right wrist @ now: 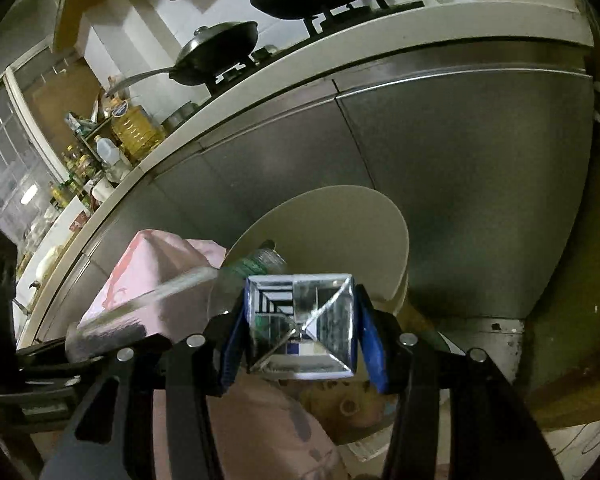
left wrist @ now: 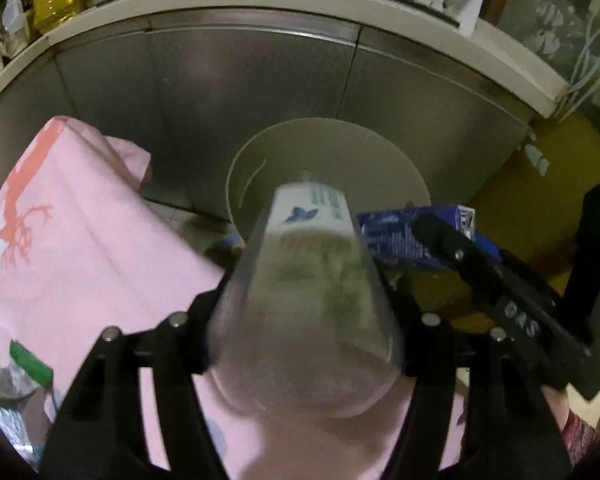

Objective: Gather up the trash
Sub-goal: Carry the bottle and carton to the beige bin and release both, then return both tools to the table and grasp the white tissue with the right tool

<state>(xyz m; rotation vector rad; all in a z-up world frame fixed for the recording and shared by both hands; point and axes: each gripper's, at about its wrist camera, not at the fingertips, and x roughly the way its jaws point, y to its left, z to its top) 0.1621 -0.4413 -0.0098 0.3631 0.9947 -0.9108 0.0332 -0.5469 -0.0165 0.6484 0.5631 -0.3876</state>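
Observation:
A clear plastic bottle (left wrist: pixel 312 216) with a white and green label lies between the fingers of my left gripper (left wrist: pixel 306 304), neck pointing away over the mouth of a beige round bin (left wrist: pixel 340 128). The bottle is blurred and its flanks sit against both fingers. My right gripper (right wrist: pixel 300 332) is shut on a blue drink carton (right wrist: pixel 324 312) whose silver folded end faces the camera. In the left wrist view the carton (left wrist: pixel 404 236) hangs just right of the bottle, at the bin's rim. From the right wrist, the bottle (right wrist: pixel 256 266) streaks in from the left toward the bin (right wrist: pixel 340 216).
The bin stands on the floor against steel cabinet fronts (left wrist: pixel 260 80) under a counter with pans (right wrist: pixel 228 48) and an oil jug (right wrist: pixel 136 128). A pink cloth (left wrist: pixel 80 220) lies to the left of the bin, with a crumpled foil wrapper (left wrist: pixel 8 388) near its lower edge.

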